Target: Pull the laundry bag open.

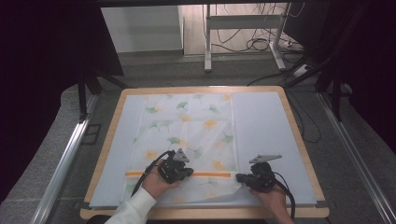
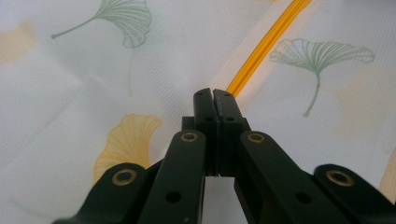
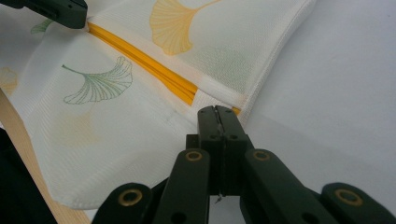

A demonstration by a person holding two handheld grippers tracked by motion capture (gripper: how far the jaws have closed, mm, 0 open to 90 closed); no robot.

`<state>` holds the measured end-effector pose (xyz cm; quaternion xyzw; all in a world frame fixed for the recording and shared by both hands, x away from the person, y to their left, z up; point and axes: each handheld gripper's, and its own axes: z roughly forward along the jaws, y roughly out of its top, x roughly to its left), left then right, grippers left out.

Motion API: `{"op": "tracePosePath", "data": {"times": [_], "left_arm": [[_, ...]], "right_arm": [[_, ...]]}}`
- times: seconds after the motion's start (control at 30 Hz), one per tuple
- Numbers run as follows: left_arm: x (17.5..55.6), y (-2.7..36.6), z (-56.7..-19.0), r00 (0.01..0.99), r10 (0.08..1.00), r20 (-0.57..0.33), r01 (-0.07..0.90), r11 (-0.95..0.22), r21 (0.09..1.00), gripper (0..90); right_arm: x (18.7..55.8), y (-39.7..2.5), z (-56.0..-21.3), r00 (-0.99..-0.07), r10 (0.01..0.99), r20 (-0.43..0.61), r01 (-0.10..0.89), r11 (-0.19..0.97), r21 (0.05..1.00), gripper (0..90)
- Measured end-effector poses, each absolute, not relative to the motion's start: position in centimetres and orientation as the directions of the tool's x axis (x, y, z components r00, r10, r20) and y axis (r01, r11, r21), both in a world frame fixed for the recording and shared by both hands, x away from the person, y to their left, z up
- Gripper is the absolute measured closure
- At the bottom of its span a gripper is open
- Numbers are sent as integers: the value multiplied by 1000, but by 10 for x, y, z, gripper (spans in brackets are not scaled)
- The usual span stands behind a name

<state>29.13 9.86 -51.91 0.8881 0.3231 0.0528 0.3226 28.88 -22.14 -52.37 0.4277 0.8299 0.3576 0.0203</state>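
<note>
1 leaf-print bag (image 1: 187,128) | 1 orange zipper (image 3: 140,58) | 2 tools (image 2: 215,95) (image 3: 217,112) closed, apparently gripping

White mesh bag (image 1: 187,126), green-and-yellow ginkgo leaves, orange zipper (image 1: 210,175).

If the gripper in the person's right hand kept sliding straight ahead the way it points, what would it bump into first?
Most likely the right gripper, jaws closed, would meet the edge of the white leaf-print bag right where the orange zipper ends. It already looks very close; I cannot tell whether it touches.
</note>
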Motion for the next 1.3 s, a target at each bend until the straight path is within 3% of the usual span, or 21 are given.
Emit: {"op": "tracePosePath", "data": {"times": [1.3], "left_arm": [[268, 185, -523, 684, 720, -116, 625, -496, 603, 899]], "right_arm": [[289, -221, -524, -635, 724, 269, 693, 378, 614, 892]]}}
